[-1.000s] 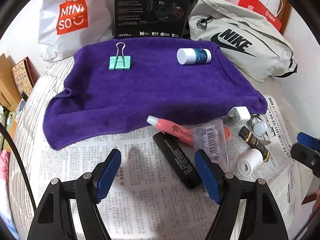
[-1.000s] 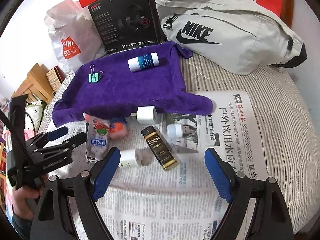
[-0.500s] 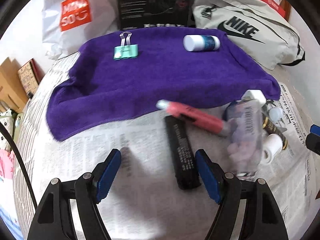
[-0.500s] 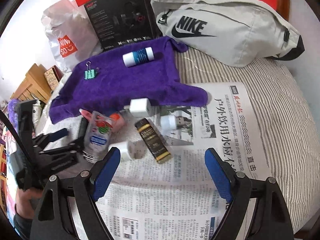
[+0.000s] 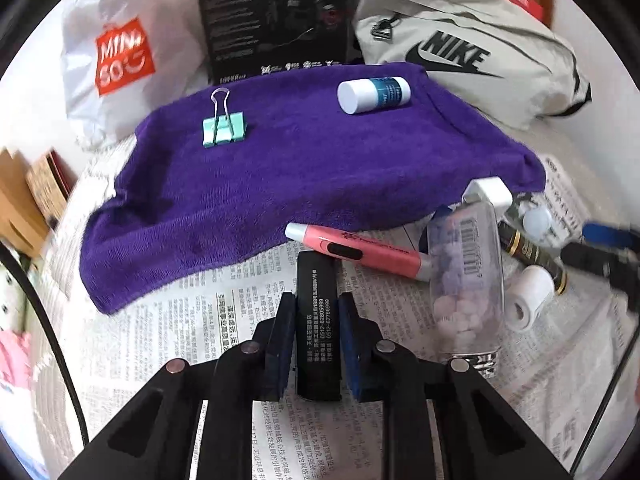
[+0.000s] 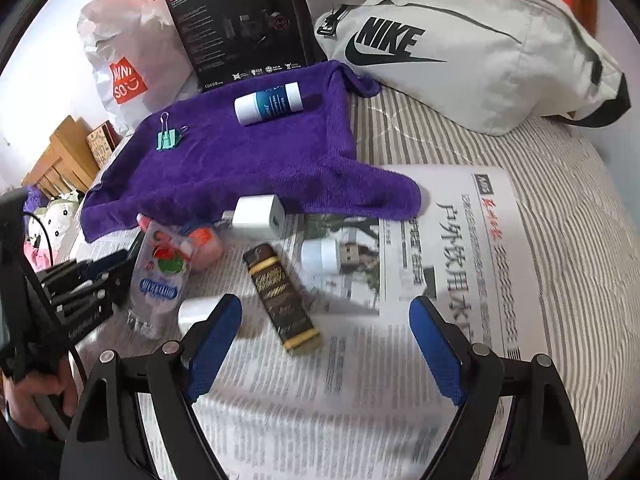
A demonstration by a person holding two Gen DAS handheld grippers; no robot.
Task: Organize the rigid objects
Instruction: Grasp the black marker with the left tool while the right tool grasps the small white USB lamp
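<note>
My left gripper (image 5: 316, 320) jaws clench the black box (image 5: 317, 312) on the newspaper (image 5: 200, 308), while my right gripper (image 6: 324, 340) jaws gape empty.

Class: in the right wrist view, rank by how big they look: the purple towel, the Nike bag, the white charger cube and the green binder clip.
1-2. Nike bag and purple towel: similar spread, too close to rank.
3. White charger cube.
4. Green binder clip, though it lies farther from the camera.
</note>
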